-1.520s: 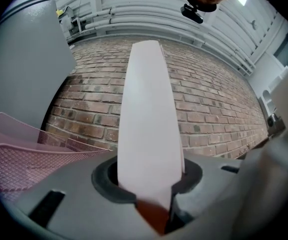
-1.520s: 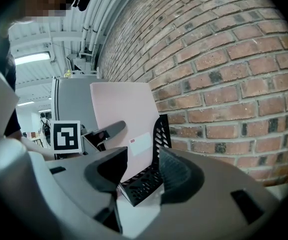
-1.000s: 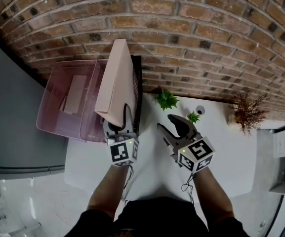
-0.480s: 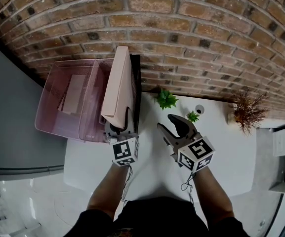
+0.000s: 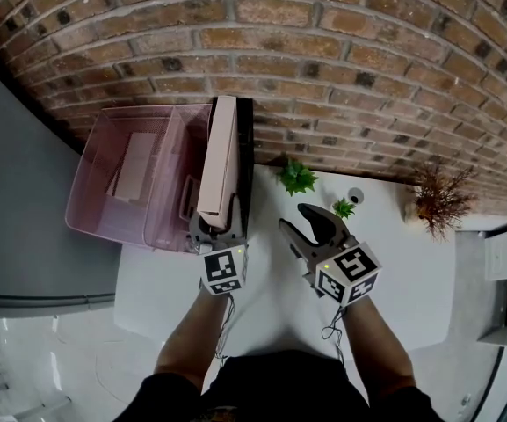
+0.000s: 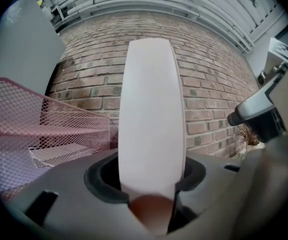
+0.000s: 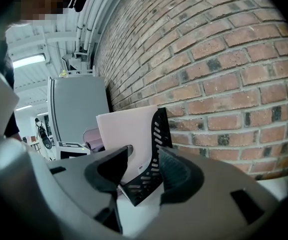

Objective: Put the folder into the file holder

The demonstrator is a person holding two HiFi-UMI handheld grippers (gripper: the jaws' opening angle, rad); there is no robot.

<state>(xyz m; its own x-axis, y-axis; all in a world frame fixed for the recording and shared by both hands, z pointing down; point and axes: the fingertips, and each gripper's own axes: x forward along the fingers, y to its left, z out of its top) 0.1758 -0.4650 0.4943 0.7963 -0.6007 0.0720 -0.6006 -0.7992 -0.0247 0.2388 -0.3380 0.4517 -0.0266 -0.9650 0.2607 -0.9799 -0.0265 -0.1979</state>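
Note:
A pale pink folder [image 5: 220,161] stands on edge, nearly upright, against the black slotted file holder [image 5: 247,148] at the brick wall. My left gripper [image 5: 216,229] grips its near lower edge. In the left gripper view the folder [image 6: 151,119] fills the gap between the pads of the left gripper [image 6: 151,186], whose jaws are opening. My right gripper [image 5: 310,222] hovers open over the white table, right of the holder, with nothing between its fingers. The right gripper view shows the holder [image 7: 153,176] and the folder [image 7: 126,139] beyond the jaws of the right gripper [image 7: 144,176].
A pink mesh basket [image 5: 121,178] with papers sits left of the holder, at the table's left edge. Two small green plants [image 5: 298,178] [image 5: 345,207] and a dried brown plant [image 5: 442,199] stand along the wall. The white table [image 5: 402,280] ends just before the person's body.
The folder has swung from leaning left over the basket to nearly upright beside the holder, and sunk lower. The left gripper moved slightly right with it. The right gripper stayed still.

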